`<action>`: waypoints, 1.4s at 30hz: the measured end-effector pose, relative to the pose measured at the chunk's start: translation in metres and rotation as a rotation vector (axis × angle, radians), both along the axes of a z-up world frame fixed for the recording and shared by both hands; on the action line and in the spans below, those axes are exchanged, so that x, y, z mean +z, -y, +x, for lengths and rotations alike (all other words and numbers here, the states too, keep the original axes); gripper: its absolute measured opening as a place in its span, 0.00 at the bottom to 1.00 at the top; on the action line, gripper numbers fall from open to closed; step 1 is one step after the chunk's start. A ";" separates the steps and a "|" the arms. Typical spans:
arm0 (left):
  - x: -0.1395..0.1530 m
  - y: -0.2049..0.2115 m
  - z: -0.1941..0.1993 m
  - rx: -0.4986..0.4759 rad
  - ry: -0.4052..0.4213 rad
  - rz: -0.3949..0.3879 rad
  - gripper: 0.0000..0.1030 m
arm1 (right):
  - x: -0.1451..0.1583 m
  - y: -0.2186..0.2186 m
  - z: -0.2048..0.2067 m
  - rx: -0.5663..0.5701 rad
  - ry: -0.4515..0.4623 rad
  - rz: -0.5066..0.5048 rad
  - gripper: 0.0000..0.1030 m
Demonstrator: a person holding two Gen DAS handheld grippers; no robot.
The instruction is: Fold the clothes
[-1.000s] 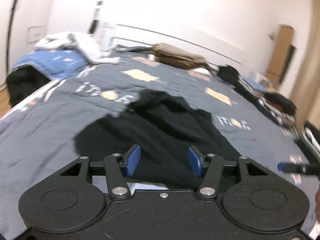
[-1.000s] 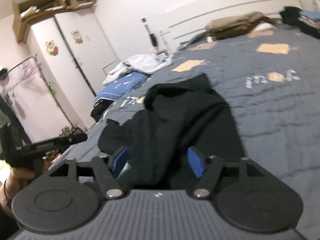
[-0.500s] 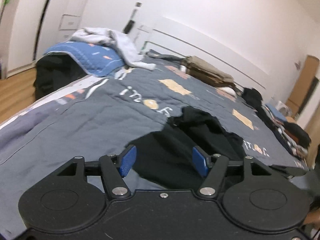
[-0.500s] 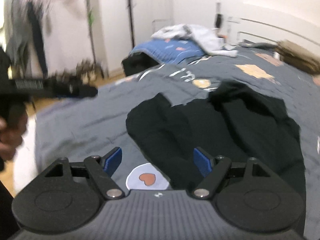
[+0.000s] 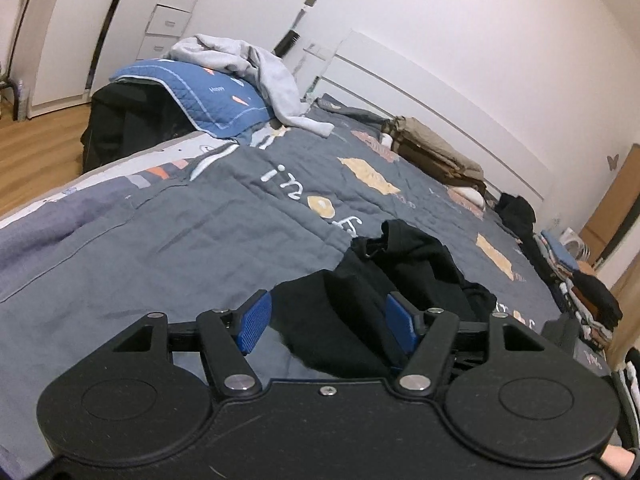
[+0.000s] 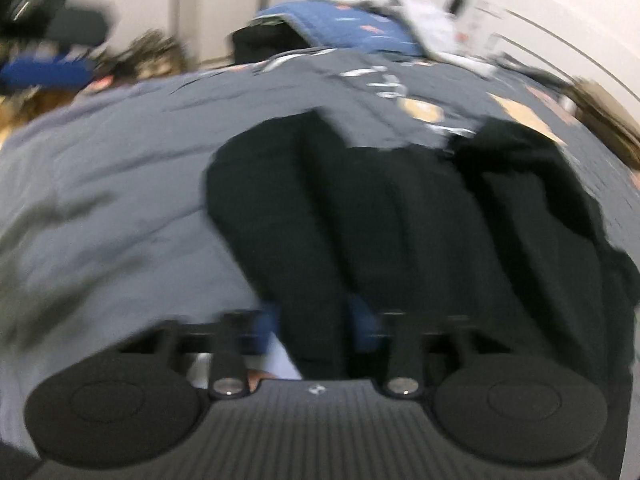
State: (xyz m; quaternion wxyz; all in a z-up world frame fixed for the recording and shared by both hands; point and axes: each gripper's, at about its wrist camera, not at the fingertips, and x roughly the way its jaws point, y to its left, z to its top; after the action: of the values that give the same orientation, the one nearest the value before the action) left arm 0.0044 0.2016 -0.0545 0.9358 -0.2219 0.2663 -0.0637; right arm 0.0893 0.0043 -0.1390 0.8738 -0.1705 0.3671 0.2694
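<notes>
- Lying crumpled on the grey quilt [image 5: 168,240], the black garment [image 5: 404,272] sat near the bed's near edge, well short of the headboard [image 5: 420,92].
- Left gripper [image 5: 328,322] had its blue pads [image 5: 253,322] spread wide; a fold of the black garment lay between them, nearer the right pad, but nothing was pinched.
- Right gripper [image 6: 316,328] view was motion-blurred. Black cloth ran down between its fingers; couldn't tell whether the pads were pressing on it or just apart around it.
- In the right wrist view the garment [image 6: 420,208] spread in long folds from the gripper toward the middle of the bed, with a bunched part at its far right end.
- A small white patch with an orange mark showed under the cloth at the right gripper's left finger; too blurred to identify.
- At the bed's far left corner: a blue quilted blanket [image 5: 208,96] over something black, with a light grey garment [image 5: 248,64] heaped on top.
- A folded tan item [image 5: 432,148] lay against the headboard edge.
- Along the bed's right edge: a stack of folded clothes [image 5: 580,280] and a dark pile [image 5: 518,210] farther up.
- White wardrobe [image 5: 80,40] and wood floor [image 5: 36,144] beyond the left side of the bed.
</notes>
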 end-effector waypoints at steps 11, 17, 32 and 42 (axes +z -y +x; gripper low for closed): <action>-0.003 0.024 0.003 -0.056 -0.005 0.023 0.61 | 0.097 0.162 -0.042 -0.353 0.122 0.481 0.03; -0.002 0.050 0.004 -0.108 0.001 0.046 0.61 | 0.115 0.291 -0.087 -0.618 0.184 0.627 0.01; -0.009 0.095 0.009 -0.181 -0.014 0.081 0.61 | 0.082 0.328 -0.116 -0.611 0.091 0.440 0.11; -0.009 0.095 0.010 -0.182 -0.021 0.053 0.61 | 0.071 0.189 -0.057 -0.228 0.148 0.227 0.51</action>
State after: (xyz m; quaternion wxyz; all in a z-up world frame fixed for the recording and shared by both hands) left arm 0.0139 0.1067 -0.0639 0.9289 -0.1724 0.2967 -0.1393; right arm 0.0327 -0.1847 -0.0676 0.9369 -0.0472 0.2861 0.1951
